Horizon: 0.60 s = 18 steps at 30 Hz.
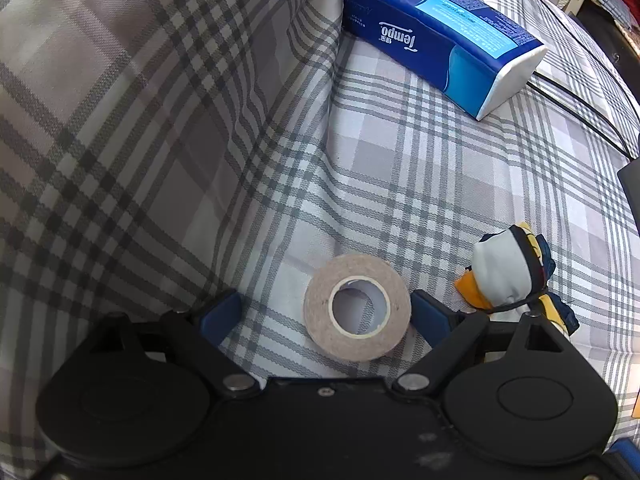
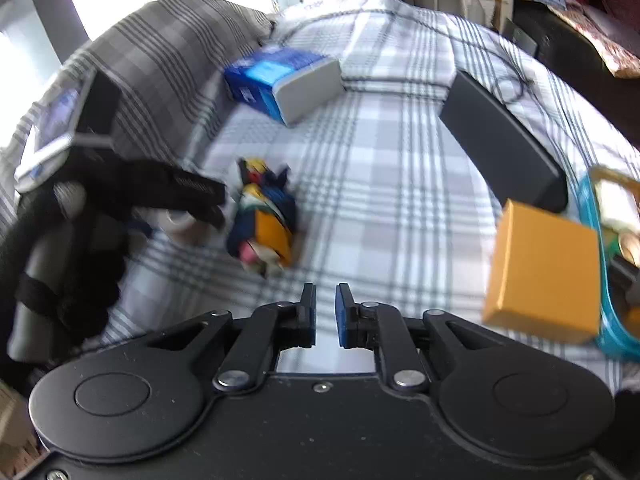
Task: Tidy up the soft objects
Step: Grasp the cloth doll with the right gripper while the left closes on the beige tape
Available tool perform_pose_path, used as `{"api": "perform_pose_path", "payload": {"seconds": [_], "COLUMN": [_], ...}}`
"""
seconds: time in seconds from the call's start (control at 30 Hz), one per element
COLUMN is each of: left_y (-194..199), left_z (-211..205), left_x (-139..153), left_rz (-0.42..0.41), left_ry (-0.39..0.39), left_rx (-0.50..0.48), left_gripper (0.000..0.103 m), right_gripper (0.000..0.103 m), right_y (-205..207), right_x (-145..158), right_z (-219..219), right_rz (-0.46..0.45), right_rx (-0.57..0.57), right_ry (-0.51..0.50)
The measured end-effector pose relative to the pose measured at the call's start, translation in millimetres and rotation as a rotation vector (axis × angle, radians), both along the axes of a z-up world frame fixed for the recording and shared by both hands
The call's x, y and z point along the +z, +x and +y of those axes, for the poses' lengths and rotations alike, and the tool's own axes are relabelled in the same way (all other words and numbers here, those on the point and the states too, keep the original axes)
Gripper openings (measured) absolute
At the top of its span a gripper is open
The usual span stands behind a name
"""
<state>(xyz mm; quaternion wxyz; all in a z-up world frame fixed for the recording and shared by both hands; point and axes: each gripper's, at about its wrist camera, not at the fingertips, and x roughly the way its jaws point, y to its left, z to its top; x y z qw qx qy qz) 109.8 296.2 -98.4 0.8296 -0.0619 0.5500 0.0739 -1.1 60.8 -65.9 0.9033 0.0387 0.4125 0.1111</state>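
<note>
Plaid bedsheet [image 1: 440, 168], grey/white check, w/ a plaid pillow [image 1: 120, 120] rising at left.

L gripper [image 1: 326, 312]: jaws wide apart, blue pads either side of a tape roll [image 1: 357, 307]. Roll lies flat on sheet, hole up, sits nearer the right pad; whether that pad touches it can't tell. Left pad clearly apart from roll. Nothing gripped.

Just right of roll: small soft toy [image 1: 514, 276], white/yellow/navy, lying on sheet, near the L gripper's right finger. In right wrist view the same toy [image 2: 264, 216] lies mid-sheet, blurred, just beside the L gripper [image 2: 192, 192], which is seen from the side.

Tempo tissue pack [image 1: 436, 32], blue, lies further up sheet by the pillow edge, well apart from roll. A black cable [image 1: 568, 100] runs past it.

R gripper [image 2: 325, 314]: jaws closed down to a narrow gap, nothing between pads. Hangs over bare sheet, apart from toy.

Right side of sheet: orange box [image 2: 544, 272], dark flat rectangular item [image 2: 500, 144] behind it, teal-rimmed container [image 2: 604, 312] at the edge; contents too blurred to name.
</note>
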Motion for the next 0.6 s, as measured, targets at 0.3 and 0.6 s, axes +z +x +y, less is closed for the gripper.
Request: {"api": "perform_pose_path", "payload": {"seconds": [0.3, 0.6], "left_y": [-1, 0], "left_z": [0, 0], "left_x": [0, 0], "left_rz": [0.0, 0.001], "left_ry": [-0.002, -0.004], "left_rx": [0.002, 0.002], "left_gripper": [0.09, 0.091], "right_gripper": [0.056, 0.058], "right_y": [30, 54], "right_x": [2, -26], "right_z": [48, 71], "right_rz": [-0.109, -0.107], "right_rx": [0.071, 0.132], "right_ry": [-0.085, -0.16]}}
